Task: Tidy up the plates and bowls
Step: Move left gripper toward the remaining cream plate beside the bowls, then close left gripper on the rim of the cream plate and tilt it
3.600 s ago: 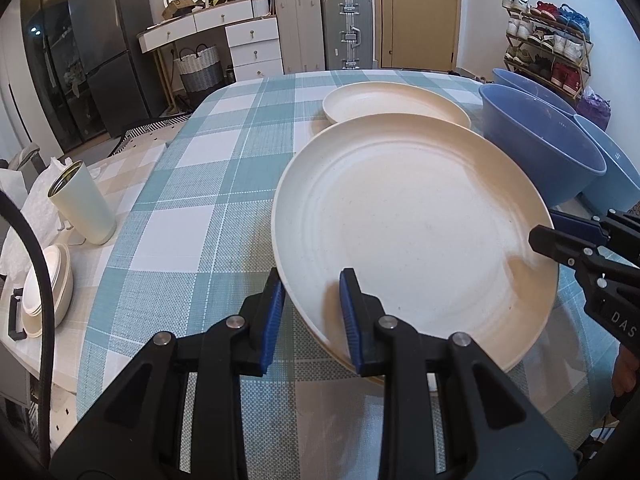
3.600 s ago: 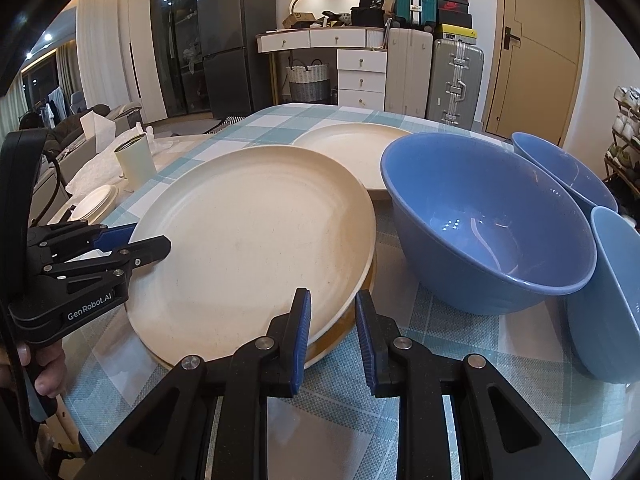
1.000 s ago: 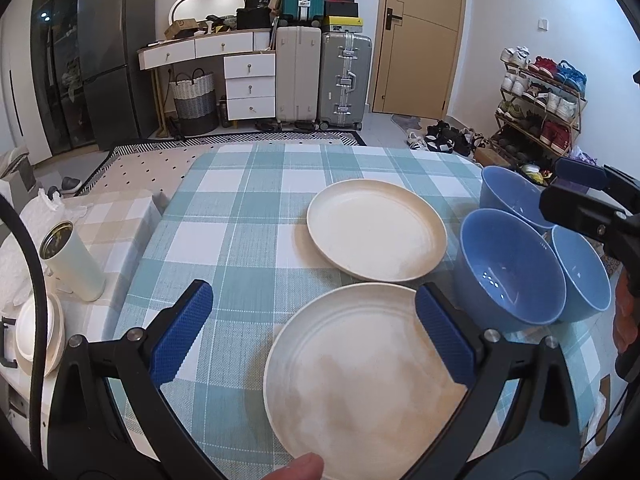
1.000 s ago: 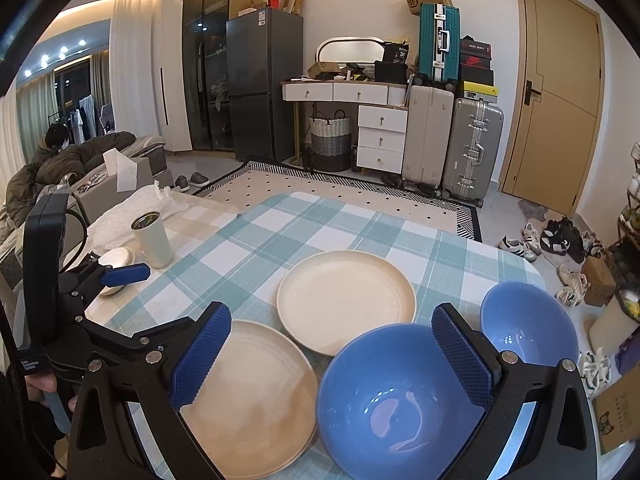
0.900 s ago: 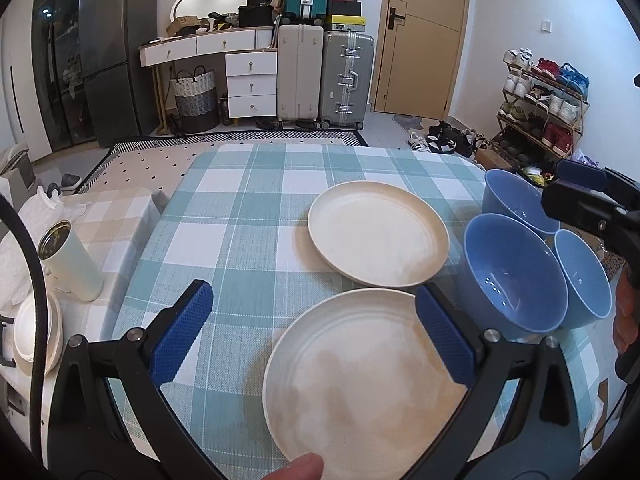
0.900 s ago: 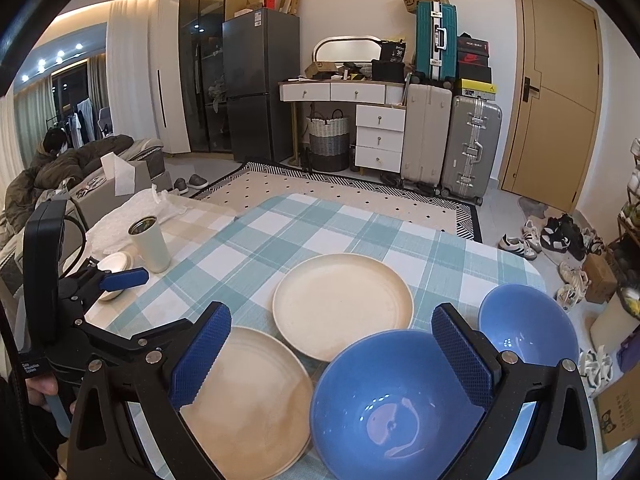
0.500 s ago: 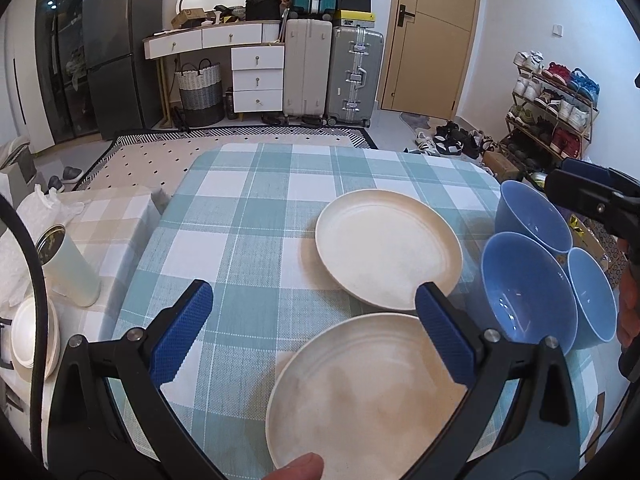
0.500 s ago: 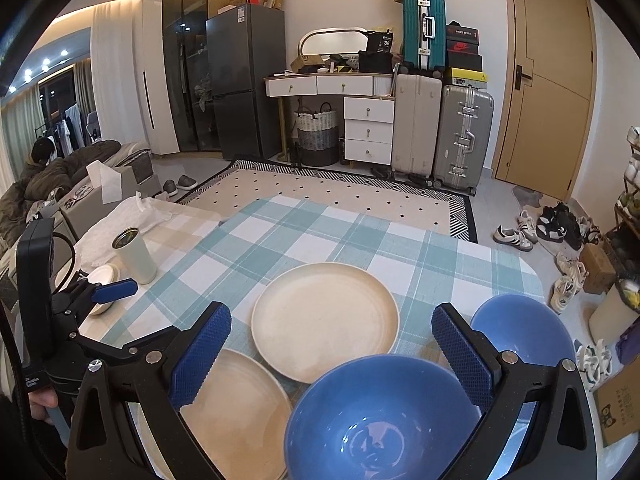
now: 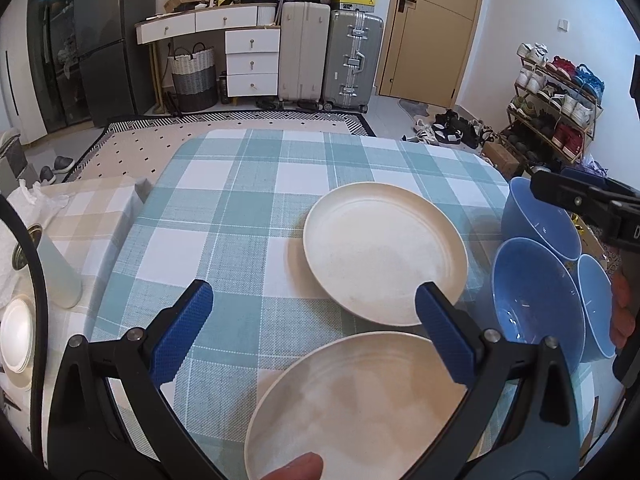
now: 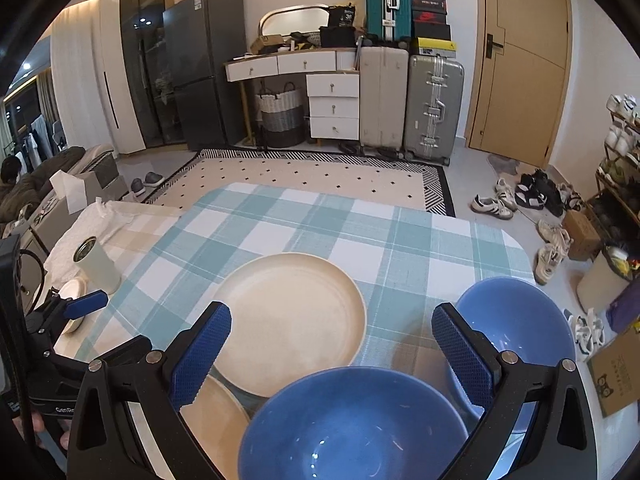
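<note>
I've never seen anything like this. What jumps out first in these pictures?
Two cream plates sit on a checked tablecloth: the far plate mid-table, the near plate at the front edge. Three blue bowls crowd the table's right side, the nearest bowl right under the open right gripper. The left gripper is open above the near plate.

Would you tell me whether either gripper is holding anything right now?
Nothing is held: the left gripper and right gripper are both open above the table.
</note>
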A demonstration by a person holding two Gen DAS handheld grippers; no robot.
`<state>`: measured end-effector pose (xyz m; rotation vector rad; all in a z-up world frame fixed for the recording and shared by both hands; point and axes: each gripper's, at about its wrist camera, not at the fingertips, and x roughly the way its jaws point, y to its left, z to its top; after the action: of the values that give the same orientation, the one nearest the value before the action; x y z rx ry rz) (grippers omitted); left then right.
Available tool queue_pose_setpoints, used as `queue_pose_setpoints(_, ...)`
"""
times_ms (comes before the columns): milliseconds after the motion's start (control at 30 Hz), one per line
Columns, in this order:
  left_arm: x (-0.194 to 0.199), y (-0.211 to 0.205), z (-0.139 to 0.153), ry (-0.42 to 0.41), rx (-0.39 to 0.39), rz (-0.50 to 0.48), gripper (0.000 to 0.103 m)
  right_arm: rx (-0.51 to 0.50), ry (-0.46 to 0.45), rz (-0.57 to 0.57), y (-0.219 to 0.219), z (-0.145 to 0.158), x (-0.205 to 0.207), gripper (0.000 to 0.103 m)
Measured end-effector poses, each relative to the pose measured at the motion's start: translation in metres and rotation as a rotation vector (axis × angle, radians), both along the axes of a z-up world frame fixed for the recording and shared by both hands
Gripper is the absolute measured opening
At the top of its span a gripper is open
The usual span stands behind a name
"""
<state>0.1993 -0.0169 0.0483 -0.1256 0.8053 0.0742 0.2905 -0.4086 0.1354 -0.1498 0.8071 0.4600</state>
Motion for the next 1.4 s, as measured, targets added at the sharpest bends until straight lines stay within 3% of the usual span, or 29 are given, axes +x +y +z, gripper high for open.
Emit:
queue_pose_setpoints(300, 0.019, -0.001, -0.004, 0.011, -0.005, 0.008, 0.101, -0.046, 0.047, 0.024, -0.008, 0.005, 0.023, 0.102)
queue_pose_setpoints(900, 0.067, 0.006, -0.039, 0.119, -0.032, 0.051, 0.101, -0.017, 0.274, 0.075, 0.02, -0.06, 0.073, 0.101)
queue_pose_setpoints(1033, 0.074, 0.007, -0.048, 0.138, -0.037, 0.053, 0.101, -0.028, 0.323, 0.075, 0.025, -0.076, 0.085, 0.082)
queue_pose_setpoints(1400, 0.09, 0.007, -0.074, 0.186, -0.073, 0.03, 0.095, -0.096, 0.376, 0.089, 0.033, -0.107, 0.103, 0.081)
